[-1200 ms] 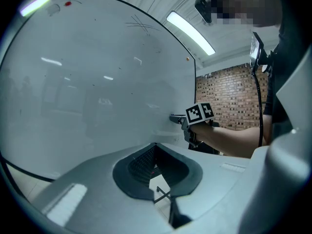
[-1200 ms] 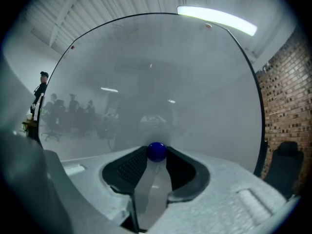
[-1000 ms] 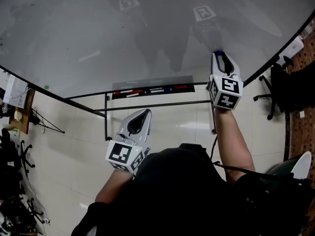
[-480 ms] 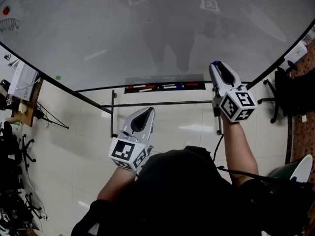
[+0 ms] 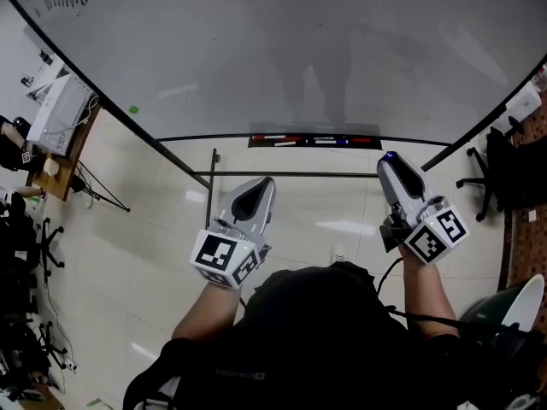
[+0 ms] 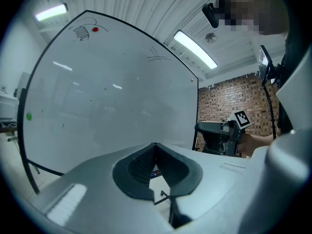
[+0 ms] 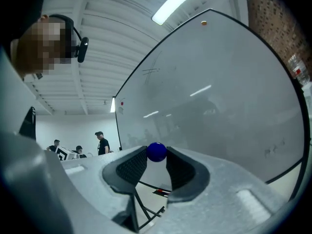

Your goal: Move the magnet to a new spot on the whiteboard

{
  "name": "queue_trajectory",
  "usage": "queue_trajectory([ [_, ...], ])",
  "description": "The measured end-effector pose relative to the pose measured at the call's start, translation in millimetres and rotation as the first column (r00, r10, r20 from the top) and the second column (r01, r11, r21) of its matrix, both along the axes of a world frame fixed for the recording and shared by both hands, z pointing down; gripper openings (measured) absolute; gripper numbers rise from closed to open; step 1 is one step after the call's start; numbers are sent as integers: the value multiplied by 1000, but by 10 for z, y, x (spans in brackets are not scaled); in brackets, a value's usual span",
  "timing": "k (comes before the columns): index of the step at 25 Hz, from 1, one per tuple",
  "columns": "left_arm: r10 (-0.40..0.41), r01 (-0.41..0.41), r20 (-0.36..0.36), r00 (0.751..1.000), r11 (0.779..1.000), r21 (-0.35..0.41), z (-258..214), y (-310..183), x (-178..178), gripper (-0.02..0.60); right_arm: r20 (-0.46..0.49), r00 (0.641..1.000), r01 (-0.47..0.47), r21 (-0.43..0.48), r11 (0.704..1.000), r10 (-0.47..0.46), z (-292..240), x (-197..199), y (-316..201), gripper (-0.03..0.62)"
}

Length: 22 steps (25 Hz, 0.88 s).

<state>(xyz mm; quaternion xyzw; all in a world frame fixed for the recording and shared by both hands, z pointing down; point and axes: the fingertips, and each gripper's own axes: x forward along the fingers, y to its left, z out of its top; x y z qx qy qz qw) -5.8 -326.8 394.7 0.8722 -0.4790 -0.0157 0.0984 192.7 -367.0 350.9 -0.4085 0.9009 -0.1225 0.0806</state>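
while right gripper (image 5: 391,162) pinches the magnet (image 7: 157,151), a chair (image 5: 487,156) flanks the whiteboard (image 5: 299,49).

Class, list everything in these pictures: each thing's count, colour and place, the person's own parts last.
large framed whiteboard: one, white, ahead of the person.
round blue magnet: one, blue, between the right claw's tips.
round red magnet: one, red, whiteboard's upper left.
round green magnet: one, green, whiteboard's left edge.
long marker tray: one, black, under the whiteboard's bottom edge.
wheeled office chair: one, black, far right.
wooden side table: one, brown, far left.
left claw: one, grey, shut, empty.
right claw: one, grey, shut on the blue magnet.
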Motion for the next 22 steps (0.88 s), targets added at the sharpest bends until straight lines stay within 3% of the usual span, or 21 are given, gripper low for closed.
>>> queue_trajectory([
  [12,74,-74,9,997,997,17,19,375,-131,15,-78,997,4,-13,1000,-5,310,-501,1017,112],
  [22,38,-38,3,999,999,23,-143,532,-38,14,-123,989,81,7,997,-80,303,-621,1177,112],
])
